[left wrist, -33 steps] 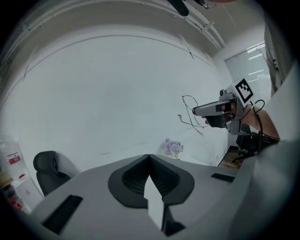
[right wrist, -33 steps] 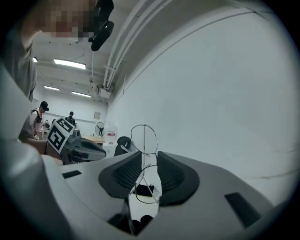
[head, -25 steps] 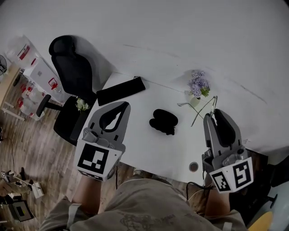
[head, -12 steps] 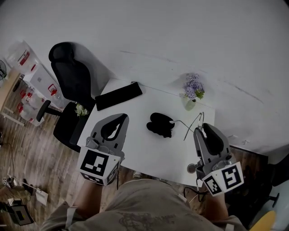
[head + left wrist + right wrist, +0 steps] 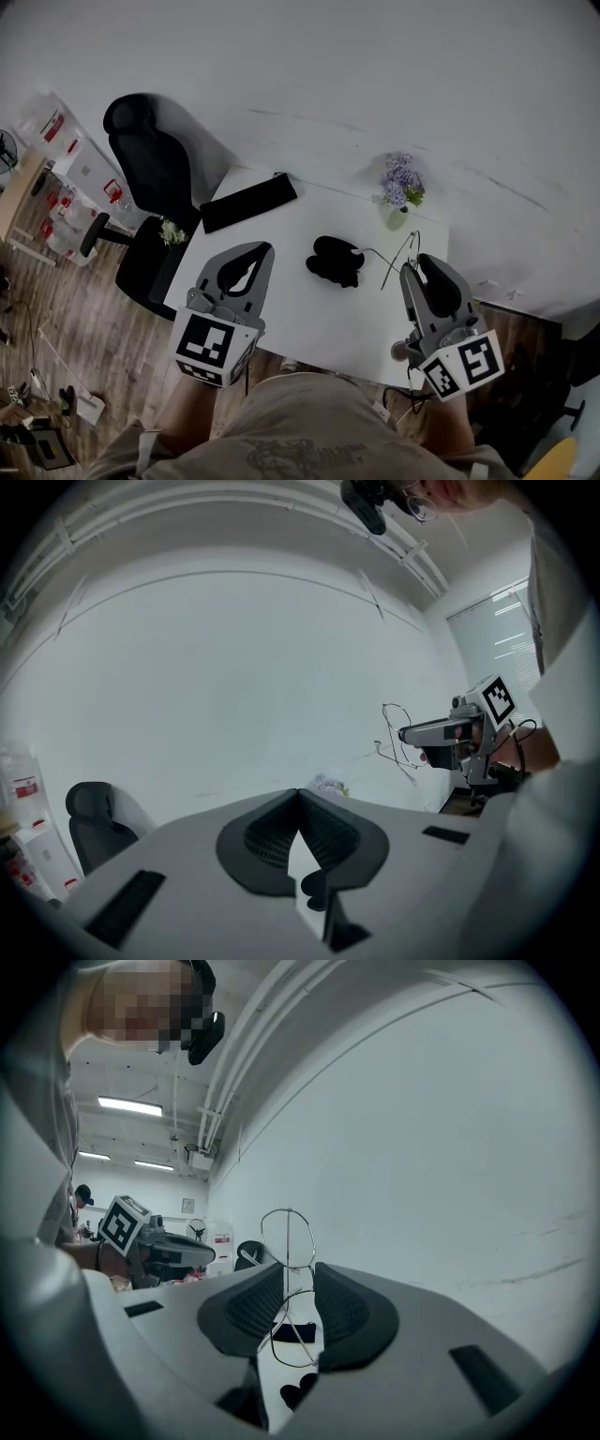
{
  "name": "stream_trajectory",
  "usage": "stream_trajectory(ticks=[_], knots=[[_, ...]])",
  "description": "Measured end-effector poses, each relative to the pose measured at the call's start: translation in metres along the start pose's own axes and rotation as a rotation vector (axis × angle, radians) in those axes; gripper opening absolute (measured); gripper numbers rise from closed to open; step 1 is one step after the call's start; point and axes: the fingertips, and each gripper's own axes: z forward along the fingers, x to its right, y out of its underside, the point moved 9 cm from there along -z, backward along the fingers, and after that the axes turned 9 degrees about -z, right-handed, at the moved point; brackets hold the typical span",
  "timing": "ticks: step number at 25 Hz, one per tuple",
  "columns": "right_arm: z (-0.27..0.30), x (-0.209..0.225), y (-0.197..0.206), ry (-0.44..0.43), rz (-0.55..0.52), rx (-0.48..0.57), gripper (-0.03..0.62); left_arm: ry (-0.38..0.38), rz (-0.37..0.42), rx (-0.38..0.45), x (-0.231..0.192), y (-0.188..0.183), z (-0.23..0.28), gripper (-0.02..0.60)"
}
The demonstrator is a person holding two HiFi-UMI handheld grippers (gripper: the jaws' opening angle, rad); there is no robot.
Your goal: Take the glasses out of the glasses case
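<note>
The black glasses case (image 5: 335, 260) lies on the white table (image 5: 281, 225), near its middle. My right gripper (image 5: 419, 269) hovers right of the case, shut on thin wire-framed glasses (image 5: 397, 249) that stick out past its tips toward the case. In the right gripper view the wire frame (image 5: 288, 1237) sits clamped between the dark pads of the right gripper (image 5: 298, 1274), with the case (image 5: 298, 1391) low behind. My left gripper (image 5: 251, 265) hangs left of the case, its jaws meeting at the tips with nothing in them. The left gripper (image 5: 298, 792) shows the same in its own view.
A long black pouch (image 5: 248, 202) lies at the table's far left edge. A small vase of purple flowers (image 5: 401, 186) stands at the far right. A black office chair (image 5: 150, 159) stands left of the table, by a small plant (image 5: 171, 232). Wall lies behind.
My right gripper has sunk toward the table with the glasses still in it, coming nearer the case. The left gripper has dropped slightly.
</note>
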Motion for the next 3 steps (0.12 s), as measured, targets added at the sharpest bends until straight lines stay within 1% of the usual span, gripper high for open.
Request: stream_trajectory(ticks=[3], knots=[[0.0003, 0.0026, 0.0002, 0.003, 0.0, -0.003, 0.12, 0.006, -0.005, -0.01, 0.0024, 0.0016, 0.0024, 0.015]])
